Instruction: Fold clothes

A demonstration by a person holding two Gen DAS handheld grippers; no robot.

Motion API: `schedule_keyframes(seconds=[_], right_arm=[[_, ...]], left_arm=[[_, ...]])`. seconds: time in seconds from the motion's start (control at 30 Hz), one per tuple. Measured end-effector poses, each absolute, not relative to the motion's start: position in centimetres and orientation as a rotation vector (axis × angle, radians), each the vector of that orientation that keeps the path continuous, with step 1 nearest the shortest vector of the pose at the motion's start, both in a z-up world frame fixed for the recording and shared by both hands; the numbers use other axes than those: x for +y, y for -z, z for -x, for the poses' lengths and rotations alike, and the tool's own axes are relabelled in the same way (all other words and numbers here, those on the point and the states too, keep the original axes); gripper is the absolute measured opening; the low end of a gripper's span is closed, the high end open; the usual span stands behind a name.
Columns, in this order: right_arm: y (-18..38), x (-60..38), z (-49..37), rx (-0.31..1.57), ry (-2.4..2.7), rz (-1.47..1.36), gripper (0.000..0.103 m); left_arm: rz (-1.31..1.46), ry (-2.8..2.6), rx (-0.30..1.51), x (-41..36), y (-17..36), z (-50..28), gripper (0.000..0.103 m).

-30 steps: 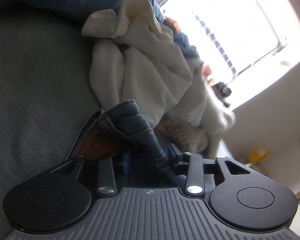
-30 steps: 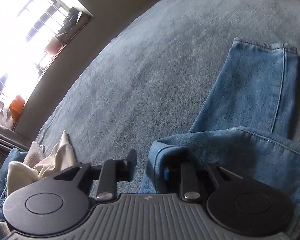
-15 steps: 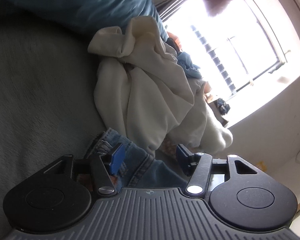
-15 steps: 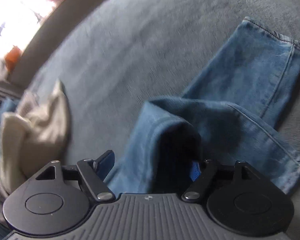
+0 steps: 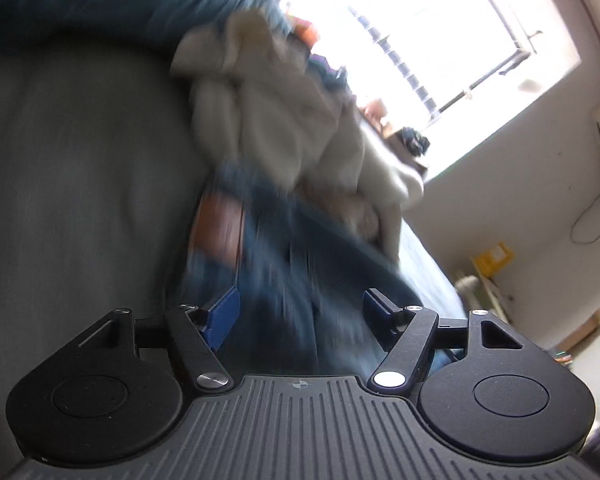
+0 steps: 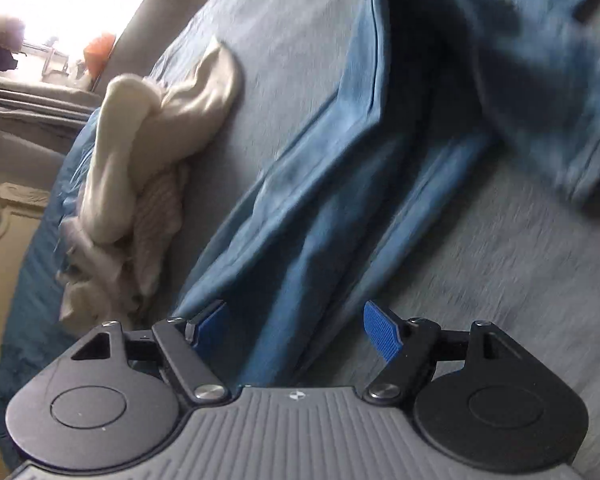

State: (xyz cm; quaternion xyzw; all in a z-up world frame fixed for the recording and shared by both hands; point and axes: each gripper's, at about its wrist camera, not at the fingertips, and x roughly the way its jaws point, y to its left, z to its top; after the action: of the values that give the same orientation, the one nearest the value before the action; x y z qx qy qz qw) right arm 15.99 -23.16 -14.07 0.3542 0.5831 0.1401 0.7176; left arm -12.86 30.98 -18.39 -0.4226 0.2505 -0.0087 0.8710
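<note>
Looking forward along 2 handheld grippers over a grey-blue bed cover (image 6: 500, 264). Lying stretched across that cover, a pair of blue jeans (image 6: 324, 184), its legs running away from the right-hand camera and a folded-over part showing dark and blurred at the far end. Hovering at the near end of the denim, the right gripper (image 6: 296, 320) — blue pads spread wide, gripping nothing, cloth passing between them. Spread just as wide, the left gripper (image 5: 300, 312), also clamping nothing, with blurred denim and a brown waistband patch (image 5: 218, 228) sitting between and just beyond its pads. Resting just beside the jeans, a crumpled heap of cream clothes (image 6: 140, 168) — seen in the left view against a bright barred window (image 5: 440, 40).
</note>
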Motion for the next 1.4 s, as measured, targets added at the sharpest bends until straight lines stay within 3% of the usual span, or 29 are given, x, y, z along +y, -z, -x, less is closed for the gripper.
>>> schedule_keyframes(seconds=[0.17,0.4,0.57,0.63,0.7,0.73,0.77,0.83,0.93,1.13,1.4], right_arm=[[17.6,-20.3,-13.7,1.268,-0.358,-0.934,0.078],[20.9,-17.3,-13.1,1.121,-0.359,-1.075,0.076],[23.2,-15.7,-13.0,1.017,-0.344,-1.176,0.053],[24.1,-15.4,-13.4,0.999,-0.322,-1.198,0.029],[24.6,-15.1,-14.1,1.001,-0.307,-1.195,0.013],[24.7,-15.0,-14.3,1.002,-0.303,-1.187,0.010],[24.6,-14.8,-14.5,0.998,-0.302,-1.176,0.010],[23.8,-14.5,-14.5,0.978,-0.301,-1.133,0.008],[22.6,-14.3,-14.0,0.923,-0.302,-1.087,0.007],[20.7,-14.6,-12.3,0.843,-0.304,-1.094,0.006],[18.4,-16.3,-6.4,0.968,-0.367,-1.026,0.006]], left_arm=[[1.021,-0.049,0.592,28.8,22.7,14.0,0.068],[1.143,-0.104,0.483,30.1,24.2,11.9,0.068],[1.142,-0.158,0.451,30.1,24.3,10.5,0.068],[1.141,-0.187,0.432,29.9,24.4,10.1,0.068],[1.173,-0.223,0.404,29.9,24.5,9.8,0.068],[1.194,-0.242,0.389,29.9,24.6,9.8,0.067],[1.223,-0.259,0.378,30.1,24.7,9.7,0.065],[1.278,-0.298,0.380,30.5,24.8,9.8,0.049],[1.291,-0.310,0.403,30.9,24.6,10.2,0.040],[1.238,-0.265,0.373,30.6,22.4,11.3,0.031],[1.167,-0.196,0.409,31.6,18.8,17.1,0.029]])
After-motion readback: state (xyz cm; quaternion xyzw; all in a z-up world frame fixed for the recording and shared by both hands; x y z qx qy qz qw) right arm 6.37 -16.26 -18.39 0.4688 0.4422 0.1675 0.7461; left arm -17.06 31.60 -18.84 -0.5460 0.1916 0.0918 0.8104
